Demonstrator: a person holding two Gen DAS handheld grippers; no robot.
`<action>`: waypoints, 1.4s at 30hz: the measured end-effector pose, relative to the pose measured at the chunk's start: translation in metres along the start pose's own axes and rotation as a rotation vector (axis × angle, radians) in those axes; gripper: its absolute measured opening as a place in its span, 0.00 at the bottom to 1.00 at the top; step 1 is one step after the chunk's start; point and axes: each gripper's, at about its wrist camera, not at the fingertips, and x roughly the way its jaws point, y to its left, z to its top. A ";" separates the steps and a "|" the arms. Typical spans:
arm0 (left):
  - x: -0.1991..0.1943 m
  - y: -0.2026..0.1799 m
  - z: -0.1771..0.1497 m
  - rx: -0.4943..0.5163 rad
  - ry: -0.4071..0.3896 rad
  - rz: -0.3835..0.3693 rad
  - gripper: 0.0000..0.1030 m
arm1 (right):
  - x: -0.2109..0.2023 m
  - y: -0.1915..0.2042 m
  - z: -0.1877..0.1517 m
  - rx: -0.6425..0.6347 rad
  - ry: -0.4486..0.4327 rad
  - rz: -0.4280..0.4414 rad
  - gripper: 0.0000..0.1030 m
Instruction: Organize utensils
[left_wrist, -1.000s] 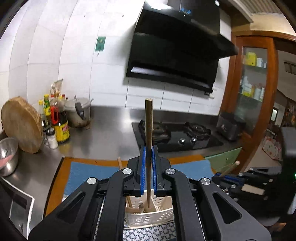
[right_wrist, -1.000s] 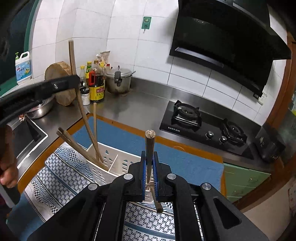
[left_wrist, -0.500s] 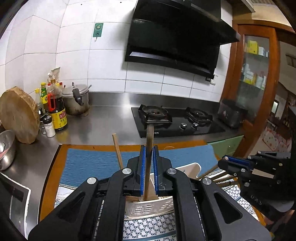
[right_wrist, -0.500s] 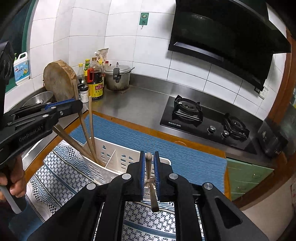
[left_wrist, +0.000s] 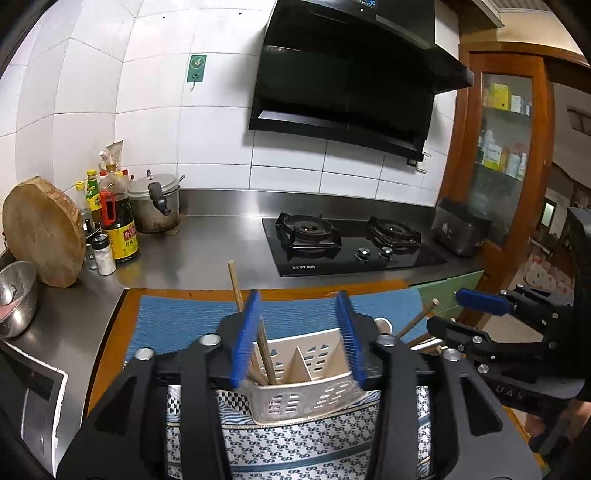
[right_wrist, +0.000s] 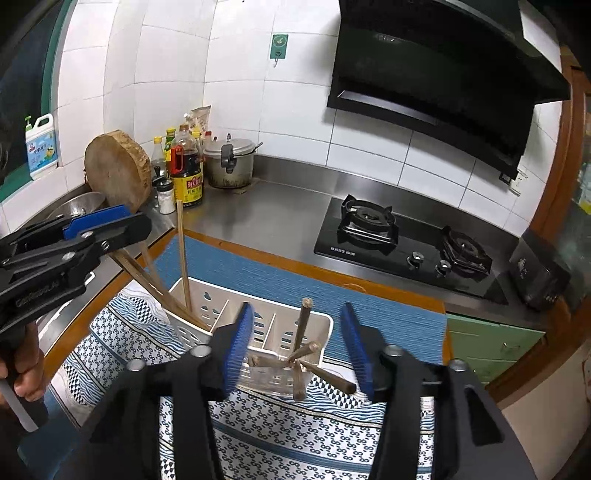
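Observation:
A white slotted utensil basket (left_wrist: 295, 400) (right_wrist: 207, 310) with dividers stands on a patterned cloth. My left gripper (left_wrist: 297, 338) is open and empty just above the basket's left end, where wooden chopsticks (left_wrist: 266, 350) lean in a compartment. My right gripper (right_wrist: 297, 347) is open and empty above the right end, where several brown chopsticks (right_wrist: 304, 334) lean crossed. More chopsticks (right_wrist: 183, 254) stand in the left end. The left gripper also shows in the right wrist view (right_wrist: 74, 236), and the right gripper in the left wrist view (left_wrist: 476, 306).
The patterned cloth (right_wrist: 295, 424) lies over a blue mat (right_wrist: 258, 266) on the steel counter. A gas hob (right_wrist: 402, 243) is behind. A sauce bottle (right_wrist: 186, 177), pot (right_wrist: 229, 164), round wooden block (right_wrist: 116, 171) and steel bowl (left_wrist: 14, 295) stand at the left.
Both grippers have lowered toward the basket and opened. The chopstick each one held now rests in the basket.

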 end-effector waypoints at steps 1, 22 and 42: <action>-0.005 0.000 -0.002 -0.001 -0.006 0.008 0.52 | -0.003 0.000 -0.002 0.002 -0.003 0.001 0.52; -0.075 0.001 -0.051 0.009 -0.012 0.046 0.91 | -0.051 0.030 -0.065 -0.004 -0.039 0.026 0.88; -0.148 -0.012 -0.102 0.064 -0.045 0.076 0.95 | -0.106 0.048 -0.118 0.068 -0.100 0.045 0.92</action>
